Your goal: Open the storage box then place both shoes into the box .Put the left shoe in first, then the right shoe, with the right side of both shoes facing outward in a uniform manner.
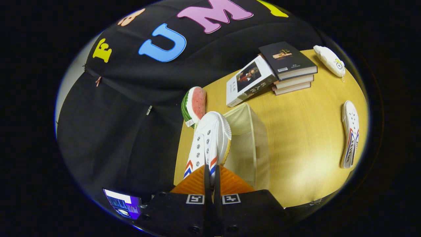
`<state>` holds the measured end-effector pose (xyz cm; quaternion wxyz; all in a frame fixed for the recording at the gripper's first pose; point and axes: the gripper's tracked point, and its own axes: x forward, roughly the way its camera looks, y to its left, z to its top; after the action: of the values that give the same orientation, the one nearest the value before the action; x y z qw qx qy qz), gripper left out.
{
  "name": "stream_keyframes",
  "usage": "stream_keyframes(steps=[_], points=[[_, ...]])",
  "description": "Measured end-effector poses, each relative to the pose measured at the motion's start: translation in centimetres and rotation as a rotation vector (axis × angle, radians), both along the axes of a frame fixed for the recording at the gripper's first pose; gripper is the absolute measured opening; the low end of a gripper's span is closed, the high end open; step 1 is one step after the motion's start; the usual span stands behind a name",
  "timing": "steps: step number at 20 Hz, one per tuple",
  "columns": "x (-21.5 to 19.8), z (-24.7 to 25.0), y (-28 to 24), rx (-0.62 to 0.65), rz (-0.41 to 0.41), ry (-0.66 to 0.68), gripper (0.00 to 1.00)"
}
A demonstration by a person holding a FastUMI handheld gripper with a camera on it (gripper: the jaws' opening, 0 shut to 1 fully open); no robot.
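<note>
My gripper (212, 179) is shut on a white canvas shoe (209, 141) with red and blue chevron stripes, holding it by its heel end so the toe points away from me. The shoe hangs above the table's left edge, right beside the clear storage box (251, 144), whose opening shows next to the toe. The second white shoe (350, 135) lies on the yellow wooden table (306, 131), far to the right of the box.
A watermelon-slice toy (194, 104) sits just beyond the held shoe's toe. A stack of books (289, 70) with one book leaning on it (248, 84) lies beyond the box. A white toy (330, 61) rests at the far corner. A lit screen (123, 204) glows beside my fingers.
</note>
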<state>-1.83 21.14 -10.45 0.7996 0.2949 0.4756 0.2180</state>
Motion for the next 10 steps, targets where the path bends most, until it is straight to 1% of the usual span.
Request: stream_keyframes(steps=[2, 4, 10], points=[[-0.2, -1.1, 1.8, -0.004, 0.020, 0.021, 0.05], [0.3, -2.6, 3.2, -0.017, 0.020, 0.037, 0.05], [2.5, -6.9, 5.1, -0.027, -0.035, 0.139, 0.05]])
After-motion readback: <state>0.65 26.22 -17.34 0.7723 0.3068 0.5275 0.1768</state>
